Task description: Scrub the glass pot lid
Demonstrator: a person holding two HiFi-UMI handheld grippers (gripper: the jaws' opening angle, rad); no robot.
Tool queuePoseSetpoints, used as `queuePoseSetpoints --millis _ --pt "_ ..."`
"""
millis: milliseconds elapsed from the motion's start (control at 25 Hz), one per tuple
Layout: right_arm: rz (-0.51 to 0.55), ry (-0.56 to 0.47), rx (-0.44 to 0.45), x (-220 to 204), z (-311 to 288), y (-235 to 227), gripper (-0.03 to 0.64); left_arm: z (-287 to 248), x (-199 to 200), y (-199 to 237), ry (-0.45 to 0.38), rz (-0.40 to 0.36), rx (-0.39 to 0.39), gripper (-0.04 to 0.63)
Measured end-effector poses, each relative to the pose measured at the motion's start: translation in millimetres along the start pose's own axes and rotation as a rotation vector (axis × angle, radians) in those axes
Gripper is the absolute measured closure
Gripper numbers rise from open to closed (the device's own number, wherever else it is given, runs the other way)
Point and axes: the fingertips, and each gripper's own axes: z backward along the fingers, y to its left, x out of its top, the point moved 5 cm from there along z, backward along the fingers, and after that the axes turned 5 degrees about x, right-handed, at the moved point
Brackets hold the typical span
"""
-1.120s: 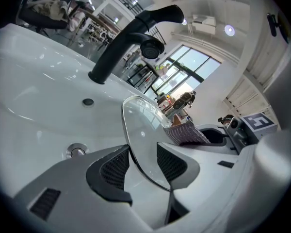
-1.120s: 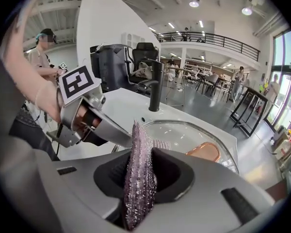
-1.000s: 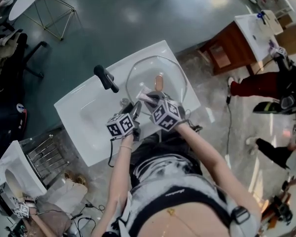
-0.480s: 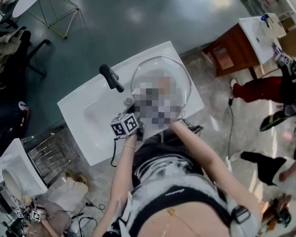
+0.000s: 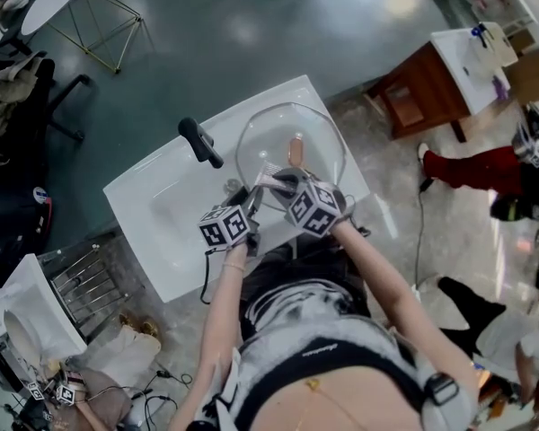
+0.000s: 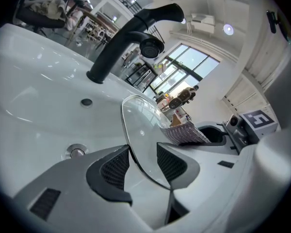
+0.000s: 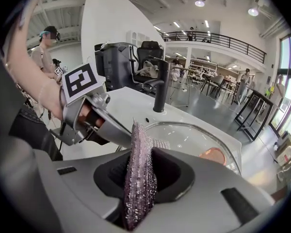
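Observation:
In the head view the round glass pot lid (image 5: 274,128), with its wooden knob (image 5: 295,149), is held over the white sink (image 5: 157,209). My left gripper (image 5: 250,197) is shut on the lid's near rim; in the left gripper view the rim (image 6: 136,125) runs between its pads (image 6: 117,168). My right gripper (image 5: 274,181) is shut on a purple-silver scrubbing cloth (image 7: 138,176), which lies against the lid's near part (image 6: 184,132). In the right gripper view the lid (image 7: 189,137) lies just beyond the cloth, with the left gripper (image 7: 94,120) beside it.
A black faucet (image 5: 200,142) stands at the sink's back left, with the drain (image 6: 77,152) below it. A wire rack (image 5: 81,281) sits to the left on the floor. A wooden cabinet (image 5: 418,83) and a person in red trousers (image 5: 472,167) are to the right.
The right gripper with the cloth stands about where it was a second ago; a mosaic patch hid it in between. The left gripper and the lid have kept still.

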Motion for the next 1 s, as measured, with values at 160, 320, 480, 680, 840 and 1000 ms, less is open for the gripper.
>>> queuePoseSetpoints --millis 160,320,480,680,840,1000 --pt "-0.052 -0.015 0.015 -23 20 -7 0.521 0 1 1 0.002 -0.002 0.005 0.419" --pt "-0.094 -0.022 -0.007 -42 36 -19 0.522 0 3 2 -0.001 -0.003 0.010 0.419" --pt "-0.139 -0.022 -0.060 -57 47 -32 0.520 1 3 2 -0.001 -0.006 0.018 0.419" --pt "-0.188 -0.020 -0.120 -72 55 -46 0.520 0 2 3 0.002 -0.011 0.023 0.419" --pt "-0.195 -0.051 -0.135 -70 58 -46 0.522 2 3 2 0.002 -0.057 0.038 0.407" --pt "-0.233 -0.147 -0.172 -64 78 -49 0.526 16 10 -3 -0.007 -0.248 0.126 0.379"
